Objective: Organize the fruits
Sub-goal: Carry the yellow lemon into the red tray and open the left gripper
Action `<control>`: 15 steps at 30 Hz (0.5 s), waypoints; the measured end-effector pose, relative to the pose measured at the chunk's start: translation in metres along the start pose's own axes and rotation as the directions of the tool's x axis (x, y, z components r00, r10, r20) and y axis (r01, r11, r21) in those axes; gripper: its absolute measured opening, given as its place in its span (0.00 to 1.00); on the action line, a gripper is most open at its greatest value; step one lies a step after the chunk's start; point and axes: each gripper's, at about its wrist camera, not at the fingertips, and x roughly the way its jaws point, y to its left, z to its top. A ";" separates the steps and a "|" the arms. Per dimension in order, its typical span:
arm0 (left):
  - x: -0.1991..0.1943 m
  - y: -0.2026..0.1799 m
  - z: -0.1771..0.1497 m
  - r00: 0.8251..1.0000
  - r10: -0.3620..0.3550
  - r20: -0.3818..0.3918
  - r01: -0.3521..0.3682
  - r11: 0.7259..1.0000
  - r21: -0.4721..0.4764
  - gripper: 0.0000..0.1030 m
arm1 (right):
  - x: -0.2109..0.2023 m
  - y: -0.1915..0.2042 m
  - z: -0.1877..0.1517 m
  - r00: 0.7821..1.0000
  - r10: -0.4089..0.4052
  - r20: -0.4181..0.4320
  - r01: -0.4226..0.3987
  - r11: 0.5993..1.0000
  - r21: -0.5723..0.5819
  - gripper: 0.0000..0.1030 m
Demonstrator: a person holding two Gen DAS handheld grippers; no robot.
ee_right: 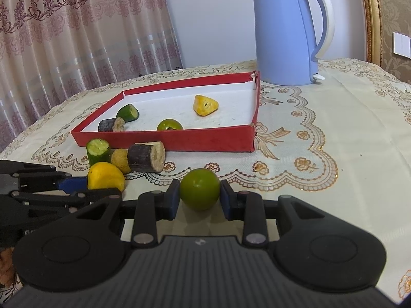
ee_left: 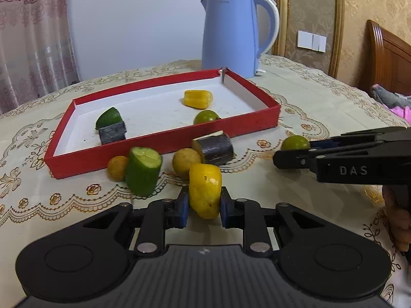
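Note:
My left gripper [ee_left: 204,201] is shut on a yellow fruit piece [ee_left: 205,190] just above the tablecloth. To its right, my right gripper [ee_right: 199,192] is shut on a round green fruit [ee_right: 199,188]. Behind them stands a red tray [ee_left: 164,141] with a white floor. It holds a yellow piece [ee_left: 197,98], a green round fruit [ee_left: 205,116], a cucumber chunk [ee_left: 109,118] and a dark cane piece [ee_left: 113,133]. In front of the tray lie another cucumber chunk [ee_left: 142,170], a cane piece [ee_left: 214,150] and two small tan fruits [ee_left: 185,161].
A blue kettle [ee_left: 231,33] stands behind the tray's far right corner. The embroidered tablecloth [ee_right: 334,133] stretches bare to the right of the tray. A curtain [ee_right: 77,38] hangs at the back left, and a wooden headboard [ee_left: 388,59] rises beyond the table's right edge.

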 end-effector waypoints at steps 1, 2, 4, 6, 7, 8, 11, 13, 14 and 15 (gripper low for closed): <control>-0.003 0.001 0.000 1.000 0.002 0.002 -0.002 1.000 0.000 0.22 | 0.000 0.000 0.000 1.000 0.000 0.000 0.000 1.000 -0.001 0.30; -0.003 0.001 0.000 1.000 0.006 0.004 -0.006 1.000 -0.003 0.22 | 0.000 0.000 0.000 1.000 0.001 0.000 -0.001 1.000 0.001 0.30; -0.007 0.001 -0.001 1.000 0.007 0.012 -0.007 1.000 -0.003 0.22 | 0.000 0.000 0.000 1.000 -0.002 0.002 0.002 1.000 0.000 0.30; -0.015 0.001 0.001 0.999 0.002 0.033 -0.002 1.000 0.003 0.22 | 0.000 0.000 0.000 1.000 -0.002 0.004 0.002 1.000 0.003 0.30; -0.019 0.000 0.003 0.999 0.001 0.044 -0.001 1.000 0.011 0.22 | 0.000 0.000 0.000 1.000 -0.003 0.004 0.003 1.000 0.002 0.30; -0.023 0.001 0.007 0.998 -0.001 0.056 -0.001 1.000 0.022 0.22 | 0.000 0.000 0.000 1.000 -0.002 0.003 0.002 1.000 0.000 0.30; -0.032 0.010 0.023 0.995 0.016 0.096 -0.019 0.999 0.029 0.22 | 0.000 0.001 0.000 1.000 -0.002 0.000 0.002 1.000 -0.003 0.30; -0.033 0.019 0.037 0.992 0.039 0.124 -0.044 0.999 0.033 0.22 | 0.001 0.000 0.000 1.000 -0.002 -0.003 0.002 1.000 -0.005 0.30; -0.033 0.024 0.047 0.989 0.053 0.140 -0.059 0.998 0.036 0.22 | 0.001 0.001 0.000 1.000 -0.001 -0.005 0.001 1.000 -0.006 0.30; -0.032 0.028 0.054 0.986 0.064 0.153 -0.070 0.997 0.036 0.22 | 0.001 0.000 0.000 1.000 -0.001 -0.006 0.001 1.000 -0.006 0.30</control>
